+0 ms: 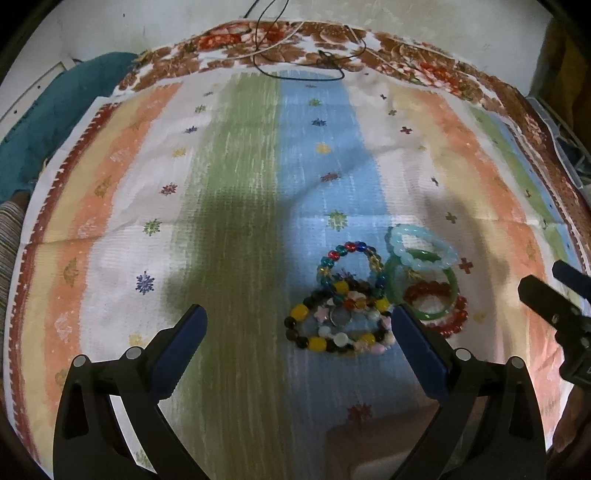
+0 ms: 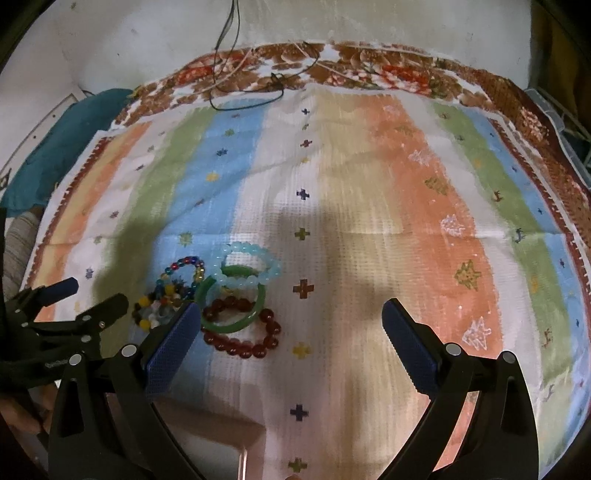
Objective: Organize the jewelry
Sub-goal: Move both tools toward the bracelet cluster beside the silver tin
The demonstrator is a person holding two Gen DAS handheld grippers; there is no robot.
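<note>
- Left claw [image 1: 297,328] hovers spread wide and empty near the heaped bracelets [image 1: 384,291], likely lining up a pick.
- Right claw [image 2: 286,321] is released too, beside the heap on the striped cloth [image 2: 369,184].

No legible text anywhere.

I see a striped cloth [image 1: 236,192] with a brown floral border covering the surface. Behind it stands a white wall [image 2: 147,33]. At far left lies a teal fabric [image 1: 55,122]; dark cords [image 1: 295,55] trail over the far edge.
</note>
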